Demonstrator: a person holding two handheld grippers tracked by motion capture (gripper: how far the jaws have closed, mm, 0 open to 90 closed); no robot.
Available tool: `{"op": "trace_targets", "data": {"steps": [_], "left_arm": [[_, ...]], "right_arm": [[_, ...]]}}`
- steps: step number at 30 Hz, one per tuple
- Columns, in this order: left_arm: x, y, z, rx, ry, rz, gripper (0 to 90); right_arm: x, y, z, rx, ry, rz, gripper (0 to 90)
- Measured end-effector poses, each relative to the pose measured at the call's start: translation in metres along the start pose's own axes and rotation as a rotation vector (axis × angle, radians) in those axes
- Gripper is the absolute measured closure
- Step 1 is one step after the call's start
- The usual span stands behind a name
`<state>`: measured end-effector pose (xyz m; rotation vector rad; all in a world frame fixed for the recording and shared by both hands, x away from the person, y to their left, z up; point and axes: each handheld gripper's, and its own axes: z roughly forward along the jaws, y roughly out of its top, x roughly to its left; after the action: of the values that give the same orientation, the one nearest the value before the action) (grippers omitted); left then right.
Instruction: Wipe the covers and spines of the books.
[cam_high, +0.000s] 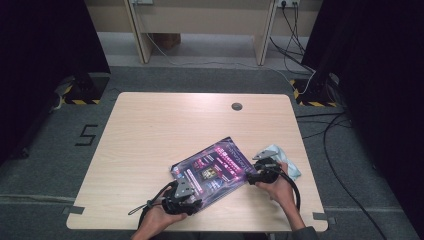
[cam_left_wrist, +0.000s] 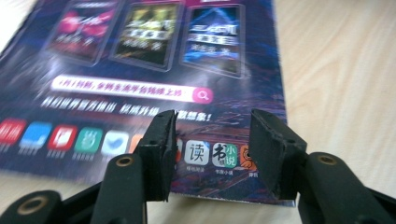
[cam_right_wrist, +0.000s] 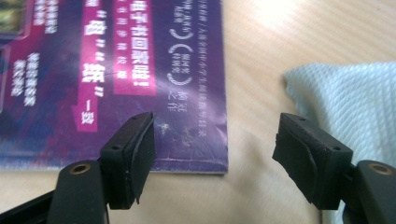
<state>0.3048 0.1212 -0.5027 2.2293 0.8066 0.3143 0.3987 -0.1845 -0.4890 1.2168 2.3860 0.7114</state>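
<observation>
Two grippers work a purple magazine (cam_high: 212, 170) lying flat on the table (cam_high: 150, 135), toward its near right part. Left gripper (cam_high: 192, 192) sits at the magazine's near edge, jaws apart, gripping nothing. Right gripper (cam_high: 253, 176) hovers at the right corner, jaws wide and empty, a pale cloth (cam_high: 280, 156) just beside it.

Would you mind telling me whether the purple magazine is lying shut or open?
Shut: the magazine lies flat on the table, its printed cover up, edges closed, no inner pages showing.
</observation>
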Motion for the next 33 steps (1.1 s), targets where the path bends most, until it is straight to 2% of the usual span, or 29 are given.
{"op": "trace_targets", "data": {"steps": [3,8,12,14,15,16,19,20,21,23,25,27,29,30,32,33], "left_arm": [[-0.009,0.003,0.004,-0.004,-0.023,0.011,51.7],[-0.022,0.015,0.017,-0.009,-0.050,0.032,51.4],[-0.027,0.017,0.021,-0.026,-0.051,0.038,50.2],[-0.024,0.016,0.021,-0.039,-0.074,0.010,46.4],[-0.022,0.015,0.020,-0.041,-0.068,0.003,40.4],[-0.020,0.014,0.018,-0.042,-0.050,0.007,40.4],[-0.003,0.013,0.010,-0.078,-0.009,-0.045,37.1],[0.003,0.013,0.006,-0.085,0.009,-0.052,36.3],[0.008,0.012,0.004,-0.088,0.022,-0.059,36.0],[0.023,0.008,-0.002,-0.093,0.056,-0.094,35.5],[0.039,0.003,-0.007,-0.092,0.094,-0.132,35.1],[0.048,0.000,-0.009,-0.082,0.117,-0.145,34.0],[0.059,-0.005,-0.009,-0.061,0.162,-0.160,33.1],[0.062,-0.006,-0.009,-0.051,0.171,-0.162,32.1],[0.066,-0.009,-0.007,-0.032,0.176,-0.164,31.6],[0.068,-0.010,-0.006,-0.033,0.163,-0.182,30.0]], "right_arm": [[-0.002,0.008,0.005,0.001,-0.027,0.001,29.4],[-0.002,0.023,0.018,-0.020,-0.101,0.011,29.7],[0.003,0.029,0.024,-0.043,-0.147,0.004,33.8],[0.005,0.029,0.022,-0.043,-0.109,0.007,32.5],[0.005,0.027,0.020,-0.044,-0.064,0.022,31.9],[0.005,0.027,0.020,-0.044,-0.064,0.022,31.9],[0.007,0.021,0.012,-0.037,-0.022,0.036,31.6],[0.007,0.018,0.008,-0.050,0.007,0.042,31.8],[0.008,0.014,0.004,-0.054,0.044,0.066,32.0],[0.011,0.009,-0.001,-0.055,0.099,0.081,32.0],[0.015,0.005,-0.004,-0.053,0.129,0.076,32.3],[0.019,0.005,-0.003,-0.042,0.139,0.072,32.3],[0.024,0.006,-0.002,-0.042,0.153,0.064,32.4],[0.029,0.007,0.000,-0.046,0.167,0.069,32.7],[0.035,0.007,0.001,-0.033,0.178,0.047,32.7],[0.037,0.008,0.002,-0.030,0.182,0.035,32.7]]}}
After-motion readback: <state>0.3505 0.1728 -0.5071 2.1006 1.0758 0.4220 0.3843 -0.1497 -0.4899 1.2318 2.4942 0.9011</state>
